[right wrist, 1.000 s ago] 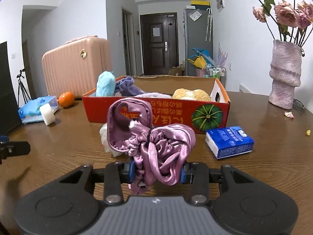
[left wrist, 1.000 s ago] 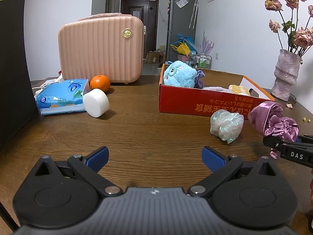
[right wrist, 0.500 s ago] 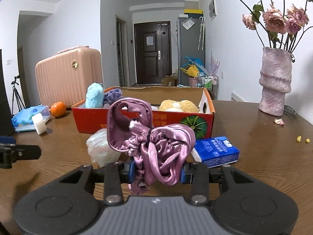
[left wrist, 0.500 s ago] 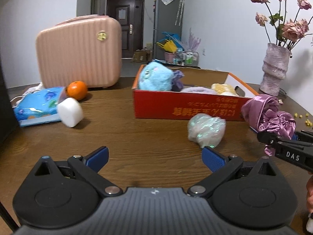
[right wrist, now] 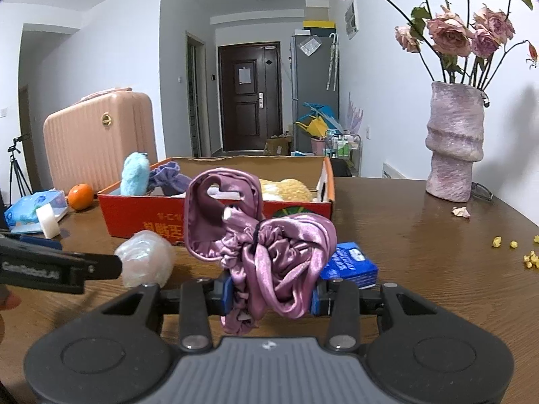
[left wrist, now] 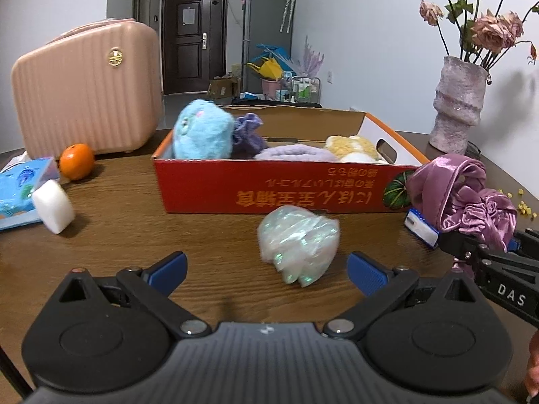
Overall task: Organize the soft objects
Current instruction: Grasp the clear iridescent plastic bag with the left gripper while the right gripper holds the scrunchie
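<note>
The purple satin scrunchie is pinched between the blue pads of your right claw, which is closed on it and holds it just in front of the red cardboard box, clear of the bench. Your left claw has its jaws wide apart with nothing between the pads; it points at an iridescent white puff that lies on the bench just in front of the box. Inside the box are a fluffy blue plush toy, a lavender scrunchie, a pale purple fabric ring and a yellow knitted piece. A blue tissue packet lies on the bench near the box's right front corner. Left of the box are an orange, a white roll and a pink suitcase. Right of the box stands a vase of dried roses.
</note>
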Demonstrator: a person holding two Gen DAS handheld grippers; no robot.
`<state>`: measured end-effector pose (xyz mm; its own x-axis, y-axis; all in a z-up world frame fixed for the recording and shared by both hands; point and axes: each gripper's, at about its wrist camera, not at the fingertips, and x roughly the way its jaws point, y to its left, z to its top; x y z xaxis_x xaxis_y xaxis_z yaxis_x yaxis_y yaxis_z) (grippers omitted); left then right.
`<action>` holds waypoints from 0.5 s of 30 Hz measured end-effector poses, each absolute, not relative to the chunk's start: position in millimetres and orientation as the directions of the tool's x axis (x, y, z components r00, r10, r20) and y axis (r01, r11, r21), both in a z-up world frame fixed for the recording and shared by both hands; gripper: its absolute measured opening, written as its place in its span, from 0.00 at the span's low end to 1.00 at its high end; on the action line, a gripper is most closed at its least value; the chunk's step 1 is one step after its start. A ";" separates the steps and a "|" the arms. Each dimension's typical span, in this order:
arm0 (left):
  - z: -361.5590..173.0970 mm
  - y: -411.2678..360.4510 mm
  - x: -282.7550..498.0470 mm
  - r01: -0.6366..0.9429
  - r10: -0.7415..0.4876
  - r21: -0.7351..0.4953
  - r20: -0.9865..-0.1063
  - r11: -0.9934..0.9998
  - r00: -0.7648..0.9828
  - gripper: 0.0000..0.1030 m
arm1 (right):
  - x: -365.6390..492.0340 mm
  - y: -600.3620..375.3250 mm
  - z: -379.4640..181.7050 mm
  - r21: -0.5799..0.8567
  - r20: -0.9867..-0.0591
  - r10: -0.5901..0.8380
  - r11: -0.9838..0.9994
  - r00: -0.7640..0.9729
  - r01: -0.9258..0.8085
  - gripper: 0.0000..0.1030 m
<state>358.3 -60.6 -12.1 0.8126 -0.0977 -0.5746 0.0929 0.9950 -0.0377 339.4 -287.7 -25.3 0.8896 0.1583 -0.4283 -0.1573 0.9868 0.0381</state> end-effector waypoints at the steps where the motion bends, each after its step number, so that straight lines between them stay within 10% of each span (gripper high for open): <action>1: -12.6 -62.7 361.1 0.094 -0.097 -0.036 -0.575 0.995 0.812 1.00 | 340.4 -289.1 -25.3 0.038 -0.429 0.155 0.987 0.890 -0.153 0.38; 15: -30.7 -83.2 405.4 0.088 -0.068 0.004 -0.601 0.996 0.796 1.00 | 349.1 -293.6 -30.2 0.029 -0.427 0.112 0.994 0.897 -0.110 0.39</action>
